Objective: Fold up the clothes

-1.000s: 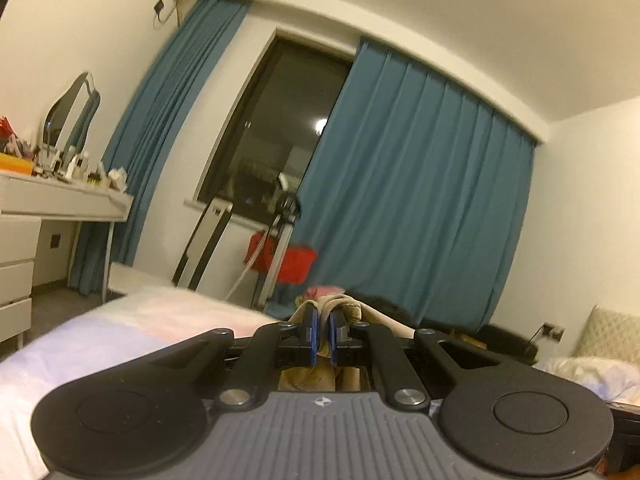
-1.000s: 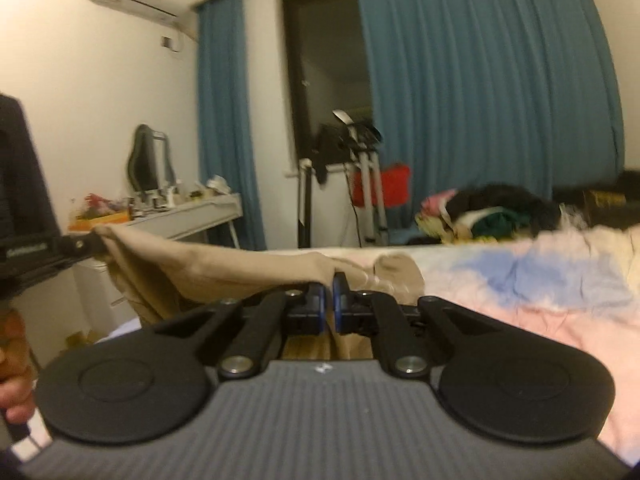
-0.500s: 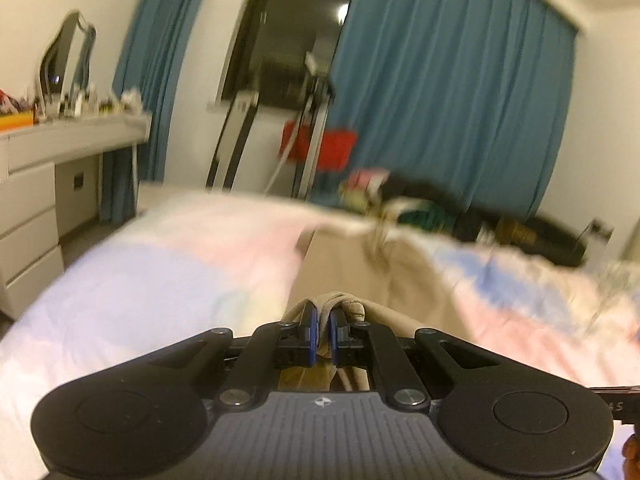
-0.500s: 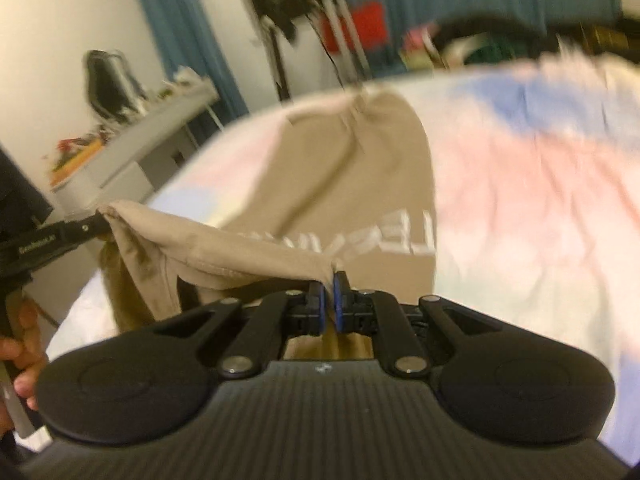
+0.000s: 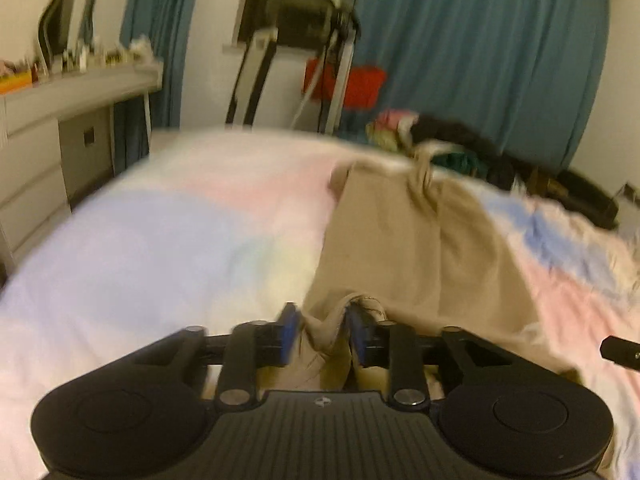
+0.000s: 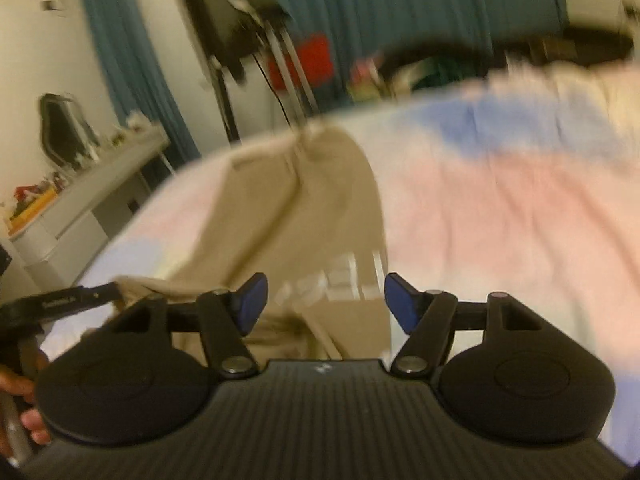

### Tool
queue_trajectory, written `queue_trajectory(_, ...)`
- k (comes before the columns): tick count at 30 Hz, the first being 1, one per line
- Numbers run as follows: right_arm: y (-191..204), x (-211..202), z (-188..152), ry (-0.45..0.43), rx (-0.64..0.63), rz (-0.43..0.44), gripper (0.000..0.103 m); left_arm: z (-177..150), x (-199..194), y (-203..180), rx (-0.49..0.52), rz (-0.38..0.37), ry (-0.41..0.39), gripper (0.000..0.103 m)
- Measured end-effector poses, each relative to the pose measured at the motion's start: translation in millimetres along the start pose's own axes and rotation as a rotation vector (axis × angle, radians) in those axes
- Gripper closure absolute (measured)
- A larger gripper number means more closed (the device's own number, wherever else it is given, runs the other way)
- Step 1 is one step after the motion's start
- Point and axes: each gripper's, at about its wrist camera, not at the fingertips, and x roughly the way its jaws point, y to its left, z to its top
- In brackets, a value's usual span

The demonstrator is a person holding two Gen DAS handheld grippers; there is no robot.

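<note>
The tan garment (image 5: 416, 240) lies lengthwise on the bed, stretching straight ahead of both grippers; pale lettering shows on its near part just ahead of the right gripper (image 6: 324, 300). Its far end is bunched and its near edge is rumpled, so it reads as laid out, not as a squared, finished fold.

A ridge of its near edge stands up between the blue pads of the left gripper (image 5: 322, 330). The pads stand somewhat apart with the cloth filling the gap; whether they pinch it or are slack around it I cannot tell. The right gripper's jaws stand wide apart and hold nothing, with the cloth flat beneath and ahead of them.

As a judgement, the garment is spread out, or perhaps folded once lengthwise, and more folding is left before it is a neat bundle; the blur hides how many layers there are.

Around it spreads the pink-and-blue bedspread (image 6: 500, 208). Beyond its far end sits a heap of other clothes (image 5: 432, 140), with blue curtains (image 5: 480, 60) behind.
</note>
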Motion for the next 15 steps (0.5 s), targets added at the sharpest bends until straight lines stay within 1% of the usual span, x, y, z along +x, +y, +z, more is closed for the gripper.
queue_trajectory(1, 7, -5, -2, -0.014, -0.036, 0.019, 0.036, 2, -12, -5, 0.022, -0.007, -0.02, 0.054)
queue_trajectory(2, 14, -8, -5, -0.013, -0.071, 0.046, 0.036, 1, -19, -10, 0.046, -0.017, -0.025, 0.054)
queue_trajectory(3, 21, -6, -10, 0.011, -0.101, 0.083, 0.037, 0, -26, -16, 0.07, -0.026, -0.028, 0.054)
queue_trajectory(4, 27, -2, -16, 0.04, -0.129, 0.102, 0.038, -2, -33, -21, 0.094, -0.036, -0.031, 0.054)
queue_trajectory(6, 37, 9, -28, 0.101, -0.187, 0.101, 0.038, -10, -36, -36, 0.158, -0.081, 0.001, 0.054)
queue_trajectory(8, 35, 13, -34, 0.126, -0.211, 0.07, 0.041, -20, -35, -50, 0.232, -0.126, 0.045, 0.056)
queue_trajectory(9, 34, 15, -37, 0.139, -0.223, 0.054, 0.046, -25, -31, -58, 0.268, -0.133, 0.072, 0.057)
queue_trajectory(10, 34, 17, -40, 0.151, -0.235, 0.039, 0.061, -31, -27, -65, 0.305, -0.137, 0.101, 0.058)
queue_trajectory(11, 33, 19, -44, 0.163, -0.247, 0.024, 0.07, -33, -23, -68, 0.326, -0.131, 0.11, 0.06)
queue_trajectory(12, 32, 21, -47, 0.176, -0.259, 0.008, 0.082, -36, -19, -71, 0.345, -0.123, 0.116, 0.061)
queue_trajectory(13, 31, 24, -50, 0.188, -0.271, -0.007, 0.086, -38, -15, -74, 0.364, -0.116, 0.122, 0.062)
queue_trajectory(14, 28, 22, -51, 0.192, -0.262, -0.013, 0.086, -40, -11, -77, 0.383, -0.108, 0.128, 0.062)
queue_trajectory(15, 23, 14, -49, 0.185, -0.224, -0.005, 0.087, -43, -7, -77, 0.387, -0.102, 0.134, 0.062)
